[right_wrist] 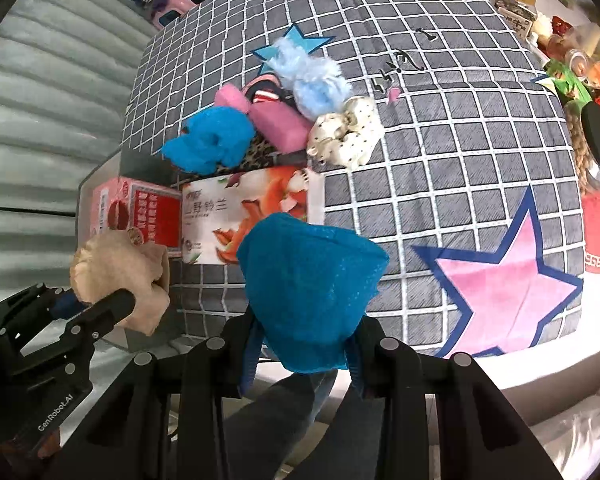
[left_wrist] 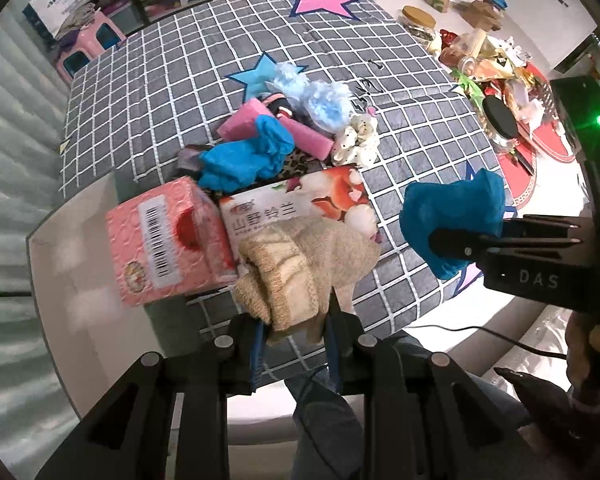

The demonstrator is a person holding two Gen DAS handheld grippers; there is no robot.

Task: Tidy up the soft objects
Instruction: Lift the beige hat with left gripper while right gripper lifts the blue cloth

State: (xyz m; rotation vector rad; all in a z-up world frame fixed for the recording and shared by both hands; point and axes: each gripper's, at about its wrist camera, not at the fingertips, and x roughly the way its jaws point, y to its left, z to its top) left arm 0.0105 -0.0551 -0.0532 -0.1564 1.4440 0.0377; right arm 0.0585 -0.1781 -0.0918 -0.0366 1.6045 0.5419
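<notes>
Nearest, the left gripper [left_wrist: 296, 320] pinches a bunched beige knitted cloth [left_wrist: 300, 264] between its narrow-set fingers, holding it just above the near edge of the table [left_wrist: 520, 312]. Beside it, the right gripper [right_wrist: 304, 344] clamps a crumpled dark-blue cloth [right_wrist: 308, 292] the same way, also over the near edge. Under both lies a grey checked cover [right_wrist: 440, 160] with pink and blue stars, spread over the tabletop. Just beyond the held cloths, at the cover's near left corner, a pink tissue box [left_wrist: 168, 240] stands touching a flat floral tissue pack [left_wrist: 300, 196]. Behind these sits a heap of soft things: a bright blue fluffy cloth [left_wrist: 248, 156], a pink sponge roll [left_wrist: 300, 136], a leopard-print piece [left_wrist: 296, 166], a white dotted scrunchie [left_wrist: 358, 140] and a pale blue fuzzy item [left_wrist: 320, 100]. Farther right, jars and packets [left_wrist: 480, 60] crowd the table's right edge.
</notes>
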